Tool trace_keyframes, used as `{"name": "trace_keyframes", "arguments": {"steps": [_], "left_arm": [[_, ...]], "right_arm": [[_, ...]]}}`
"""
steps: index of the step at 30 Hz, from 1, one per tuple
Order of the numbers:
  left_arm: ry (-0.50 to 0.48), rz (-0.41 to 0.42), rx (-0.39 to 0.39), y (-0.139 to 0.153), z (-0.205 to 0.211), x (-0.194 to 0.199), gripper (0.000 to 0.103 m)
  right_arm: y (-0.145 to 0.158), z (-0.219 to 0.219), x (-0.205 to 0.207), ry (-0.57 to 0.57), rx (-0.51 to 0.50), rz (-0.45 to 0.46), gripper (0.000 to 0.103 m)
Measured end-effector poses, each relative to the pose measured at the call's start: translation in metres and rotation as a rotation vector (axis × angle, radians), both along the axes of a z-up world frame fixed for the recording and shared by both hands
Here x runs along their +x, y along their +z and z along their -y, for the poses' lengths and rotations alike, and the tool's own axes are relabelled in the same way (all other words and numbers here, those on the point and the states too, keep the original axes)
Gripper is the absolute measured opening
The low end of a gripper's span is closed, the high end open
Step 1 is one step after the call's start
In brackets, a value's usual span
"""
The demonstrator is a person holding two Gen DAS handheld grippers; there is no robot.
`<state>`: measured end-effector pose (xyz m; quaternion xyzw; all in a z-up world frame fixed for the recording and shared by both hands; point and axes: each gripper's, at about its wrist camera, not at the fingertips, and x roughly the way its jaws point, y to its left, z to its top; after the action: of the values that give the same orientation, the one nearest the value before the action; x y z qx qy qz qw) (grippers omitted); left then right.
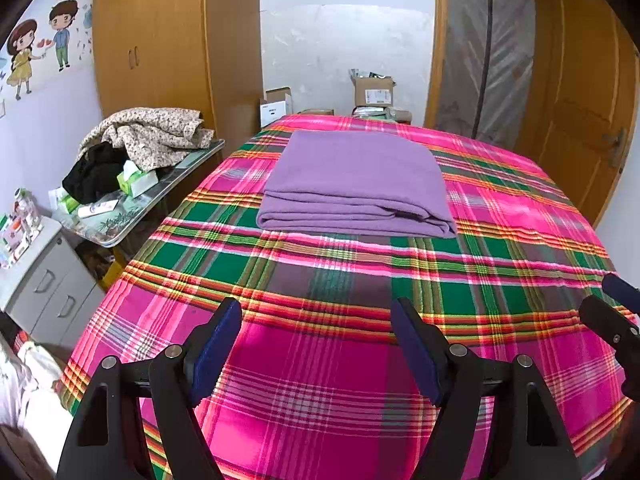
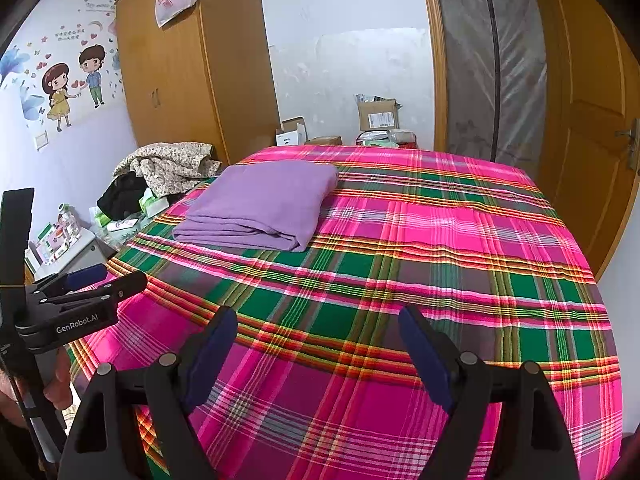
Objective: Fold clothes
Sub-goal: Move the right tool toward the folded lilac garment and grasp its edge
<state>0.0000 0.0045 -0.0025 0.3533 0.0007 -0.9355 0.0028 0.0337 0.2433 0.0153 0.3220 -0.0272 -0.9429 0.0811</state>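
Note:
A purple cloth (image 1: 354,184) lies folded into a neat rectangle on the far half of the bed, which has a pink and green plaid cover (image 1: 320,360). In the right wrist view the cloth (image 2: 260,204) sits at the left. My left gripper (image 1: 316,344) is open and empty, held above the near part of the bed. My right gripper (image 2: 318,348) is open and empty too, beside the left one. The right gripper's tip shows at the right edge of the left wrist view (image 1: 612,312). The left gripper shows at the left of the right wrist view (image 2: 86,286).
A side table (image 1: 152,200) left of the bed holds a floral garment (image 1: 152,132), black clothing and tissue packs. A grey drawer unit (image 1: 48,280) stands nearer. A wooden wardrobe (image 1: 168,40), cardboard boxes (image 1: 372,92) and a wooden door (image 1: 584,112) lie beyond the bed.

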Motion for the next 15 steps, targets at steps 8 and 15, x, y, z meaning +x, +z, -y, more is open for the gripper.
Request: {"name": "trace_keyframes", "arguments": {"steps": [8,15], "left_arm": [[0.011,0.028,-0.026,-0.0058,-0.0106,0.0,0.078],[-0.008,0.048,-0.043,-0.0085,-0.0096,0.002,0.079]], "right_arm": [[-0.0034,0.0071,-0.0025,-0.019,0.025,0.008,0.084],[-0.0052,0.006,0.0008,-0.027,0.041,0.023,0.084]]}}
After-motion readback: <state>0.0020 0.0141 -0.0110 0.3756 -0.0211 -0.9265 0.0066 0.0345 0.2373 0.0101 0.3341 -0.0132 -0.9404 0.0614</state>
